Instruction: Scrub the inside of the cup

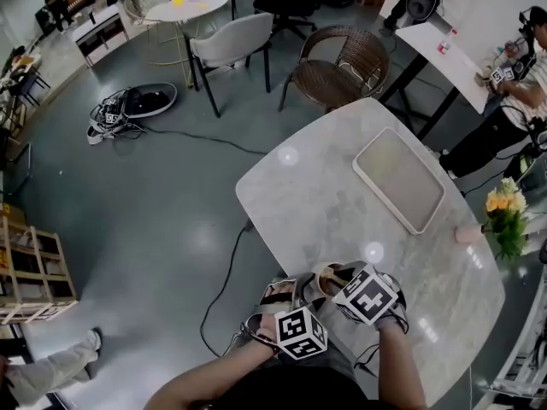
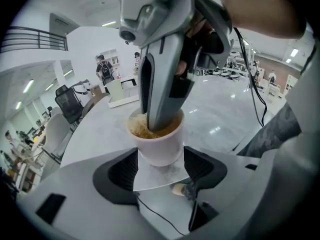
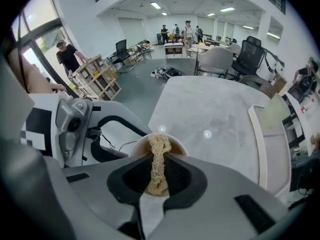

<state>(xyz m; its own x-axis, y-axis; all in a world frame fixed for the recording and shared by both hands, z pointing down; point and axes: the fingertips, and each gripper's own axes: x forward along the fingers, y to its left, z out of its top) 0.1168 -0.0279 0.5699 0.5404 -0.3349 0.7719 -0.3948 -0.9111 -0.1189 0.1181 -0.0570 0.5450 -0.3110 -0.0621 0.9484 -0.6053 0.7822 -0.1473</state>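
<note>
Cup [image 2: 159,144] stands upright on the white marble table [image 1: 325,203], right by the near edge, in front of the person. L gripper [image 2: 160,160] is clamped low on it, jaw tips against both sides of the white wall. R gripper [image 3: 160,155] points steeply down into the cup's mouth. Its jaws are pinched on a tan fibrous scrubber [image 3: 158,180], and the scrubber's far end lies inside the cup. Both grippers crowd over the cup, marker cubes close together in head view.

Surface: pale, veined, glossy, w/ light spots on it and rounded corners. Bare top runs from the cup to the tray [image 1: 400,176], which lies angled on the far right part. Flowers [image 1: 506,212] in a pink vase [image 1: 468,233] stand at the right edge, well apart from the cup.

Floor [image 1: 128,212]: grey, shiny, w/ a wide open stretch left of the table. A black cable [image 1: 224,284] snakes over it toward the table's near-left edge. A wooden crate shelf [image 1: 30,272] stands at far left, w/ someone's leg [image 1: 51,370] below it.

Farther out, a wicker chair [image 1: 346,62] sits just beyond the table's far edge, w/ a grey chair [image 1: 229,41] beside it. A gear pile [image 1: 128,108] lies on the floor, and a round table [image 1: 186,5] stands behind. A 2nd white table [image 1: 440,49] is upper right, w/ a person [image 1: 513,101] next to it.
</note>
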